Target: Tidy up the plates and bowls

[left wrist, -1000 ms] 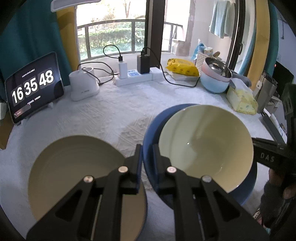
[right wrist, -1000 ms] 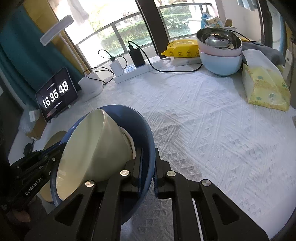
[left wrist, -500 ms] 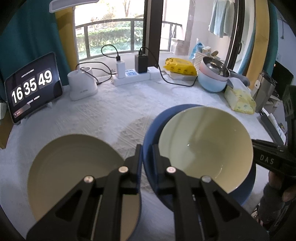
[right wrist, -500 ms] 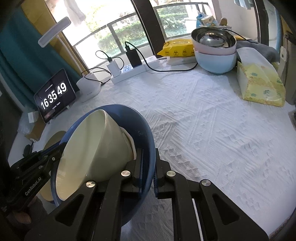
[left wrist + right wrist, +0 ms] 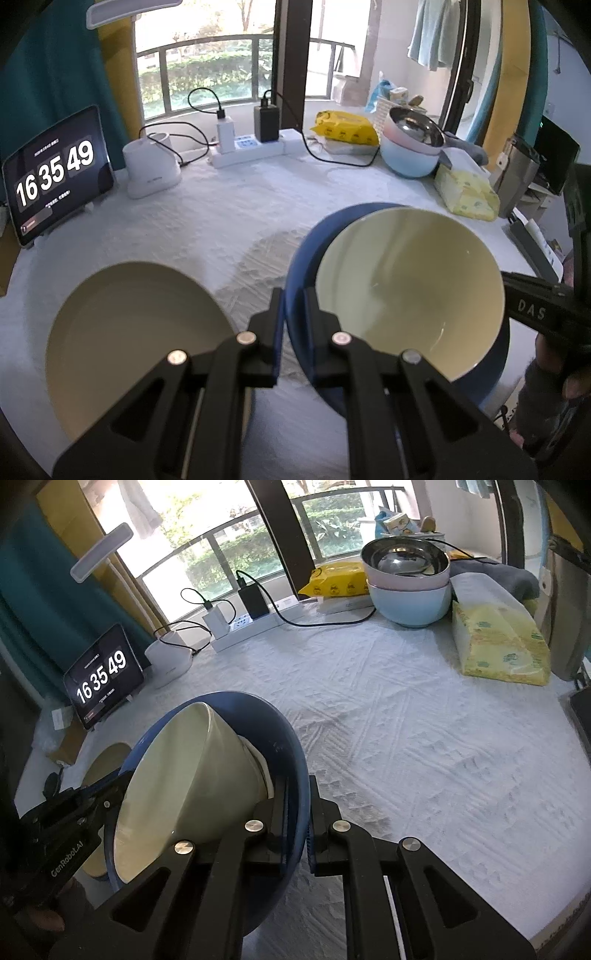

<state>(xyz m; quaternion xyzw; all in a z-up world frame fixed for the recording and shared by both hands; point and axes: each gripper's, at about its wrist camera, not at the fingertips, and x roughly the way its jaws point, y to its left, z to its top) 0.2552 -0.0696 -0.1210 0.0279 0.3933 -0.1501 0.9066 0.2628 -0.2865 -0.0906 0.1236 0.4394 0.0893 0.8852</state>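
Observation:
A cream bowl (image 5: 406, 288) sits tilted inside a larger blue bowl (image 5: 299, 266). My left gripper (image 5: 292, 321) is shut on the blue bowl's near rim. In the right wrist view my right gripper (image 5: 297, 812) is shut on the opposite rim of the blue bowl (image 5: 288, 738), with the cream bowl (image 5: 192, 775) leaning toward the left gripper (image 5: 123, 777). The right gripper (image 5: 508, 282) reaches in from the right edge of the left wrist view. A beige plate (image 5: 129, 332) lies flat on the white cloth (image 5: 221, 221), left of the bowls; the plate (image 5: 107, 760) shows partly behind them.
At the back right stands a stack of bowls (image 5: 410, 147), steel in pink in light blue, beside a tissue pack (image 5: 465, 192). A tablet clock (image 5: 55, 173), a white device (image 5: 151, 170), a power strip (image 5: 251, 147) with cables and a yellow packet (image 5: 343, 123) line the far edge.
Both grippers keep their hold on the blue bowl and stay in place. Only the clock's seconds have advanced.

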